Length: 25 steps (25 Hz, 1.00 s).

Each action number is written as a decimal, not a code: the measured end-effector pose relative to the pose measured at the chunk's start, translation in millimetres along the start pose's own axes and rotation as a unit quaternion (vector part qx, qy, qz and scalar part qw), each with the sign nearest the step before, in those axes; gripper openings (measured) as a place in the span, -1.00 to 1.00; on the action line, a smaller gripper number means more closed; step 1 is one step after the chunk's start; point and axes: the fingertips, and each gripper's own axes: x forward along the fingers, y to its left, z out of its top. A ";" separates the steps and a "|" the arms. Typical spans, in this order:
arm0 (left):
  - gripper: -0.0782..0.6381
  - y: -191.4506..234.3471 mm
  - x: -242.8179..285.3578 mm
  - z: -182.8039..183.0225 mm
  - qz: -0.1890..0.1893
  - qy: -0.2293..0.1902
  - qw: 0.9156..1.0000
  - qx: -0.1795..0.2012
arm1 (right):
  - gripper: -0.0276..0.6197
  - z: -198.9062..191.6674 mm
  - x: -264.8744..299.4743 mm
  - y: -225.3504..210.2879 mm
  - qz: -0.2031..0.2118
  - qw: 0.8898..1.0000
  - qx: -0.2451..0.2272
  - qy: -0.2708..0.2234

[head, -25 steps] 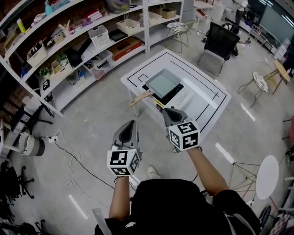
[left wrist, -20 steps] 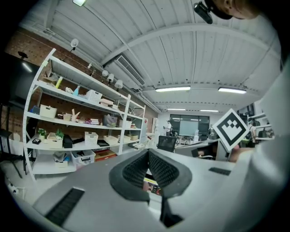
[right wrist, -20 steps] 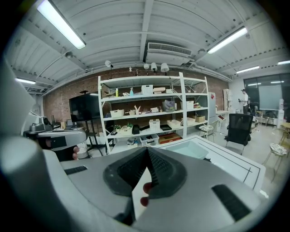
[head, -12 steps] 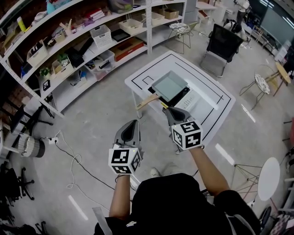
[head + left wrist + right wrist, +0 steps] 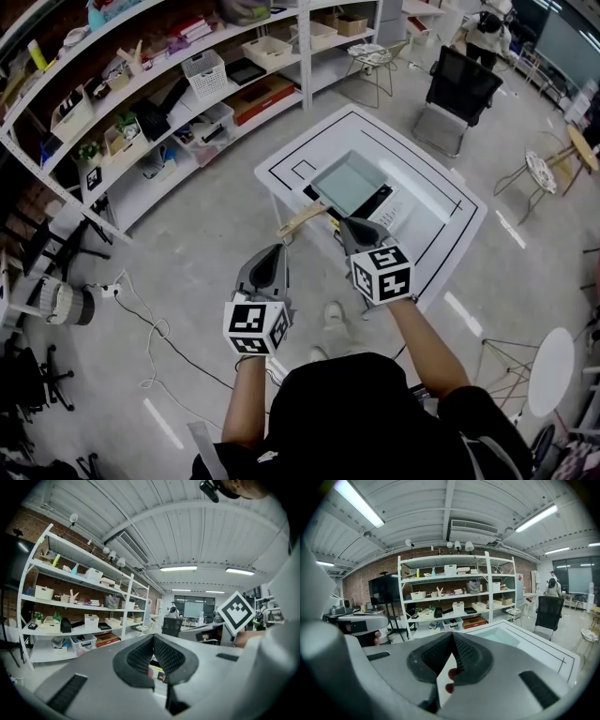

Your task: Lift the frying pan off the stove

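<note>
- A square grey frying pan (image 5: pixel 349 180) is noted lying flat on a black-and-white flat stove (image 5: pixel 386 204), which stands on a white surface marked with black lines (image 5: pixel 441 211).
- Its pale wooden handle (image 5: pixel 302 221) is seen jutting past the surface's near edge, towards the person.
- The left hand-held gripper (image 5: pixel 272 253) is carried out over the floor, short of the surface; in the left gripper view its jaws (image 5: pixel 153 637) are pressed together with nothing between them.
- The right hand-held gripper (image 5: pixel 350 226) is held nearer the handle but apart from it; its jaws (image 5: pixel 452 637) are likewise closed and empty.
- Lifting is judged not yet begun: nothing is gripped.
- The pan is judged rigid and moderately heavy, with its weight set well away from the handle, so tipping is expected if it is taken at the far end.
- The handle is judged stiff and less slippery than the metal rim. A hold across it, close to the pan body, is advised, once the jaws are opened.
</note>
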 end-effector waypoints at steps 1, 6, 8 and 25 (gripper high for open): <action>-0.76 1.8 5.9 0.5 0.000 0.001 1.000 0.001 | -0.91 1.2 5.2 -3.6 0.001 1.000 0.001 0.000; -0.76 12.5 38.6 4.0 0.002 0.009 1.000 0.005 | -0.91 14.0 33.7 -22.9 0.007 1.000 0.001 0.000; -0.76 17.6 51.5 6.4 0.003 0.012 1.000 0.004 | -0.91 20.4 44.9 -30.6 0.009 1.000 0.001 0.001; -0.76 47.7 151.9 -0.5 -0.007 0.055 0.998 -0.006 | -0.91 42.2 121.0 -101.0 0.013 1.000 0.013 0.012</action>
